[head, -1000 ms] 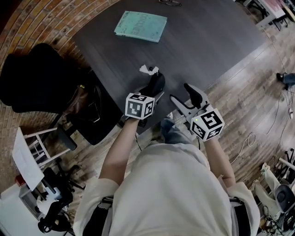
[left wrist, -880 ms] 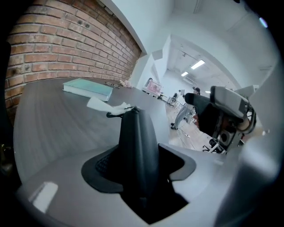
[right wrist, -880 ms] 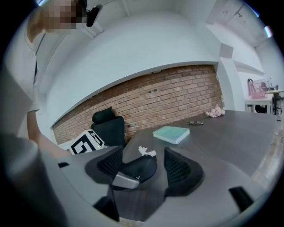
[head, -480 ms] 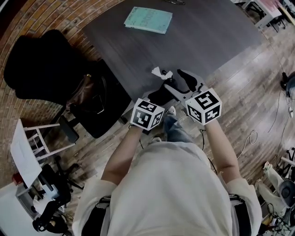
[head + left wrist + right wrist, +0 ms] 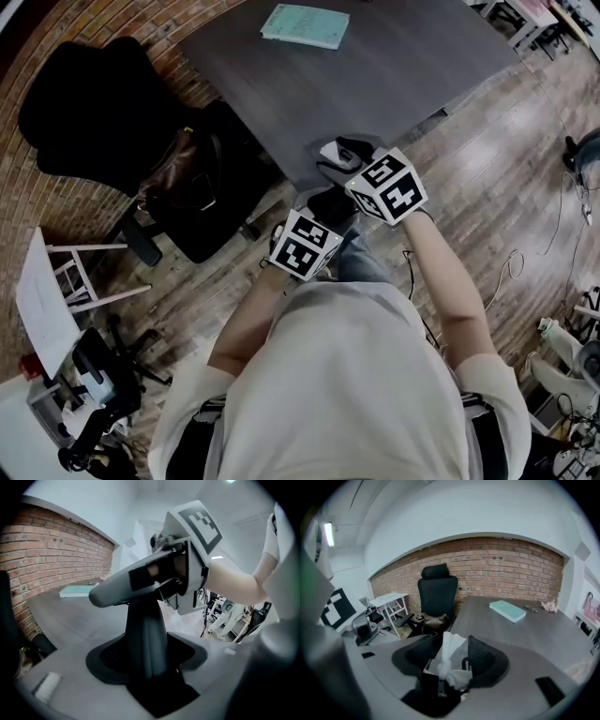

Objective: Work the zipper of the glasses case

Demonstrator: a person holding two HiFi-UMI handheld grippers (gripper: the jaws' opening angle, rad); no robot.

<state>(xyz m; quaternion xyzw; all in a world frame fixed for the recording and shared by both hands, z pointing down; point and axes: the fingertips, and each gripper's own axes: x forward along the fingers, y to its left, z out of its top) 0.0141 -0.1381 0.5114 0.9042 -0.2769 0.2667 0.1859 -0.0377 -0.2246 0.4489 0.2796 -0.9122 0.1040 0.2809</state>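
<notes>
While the left gripper (image 5: 149, 667) clamps the black, tapered glasses case (image 5: 145, 625), long axis running up out of its jaws, the right gripper (image 5: 452, 659) is closing its 2 jaws around the white knotted cloth tab (image 5: 448, 649) at the case's top, seemingly not yet pinching it; beyond lies the dark wood table (image 5: 525, 634).

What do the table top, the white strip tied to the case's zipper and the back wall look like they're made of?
Table top: dark grey wood-grain board with a matte finish, probably laminate, since long even grain lines run along it.
White strip: soft cloth or tissue, knotted and creased. I cannot tell which.
Wall: red brick with pale mortar joints, rough and unpainted.
</notes>
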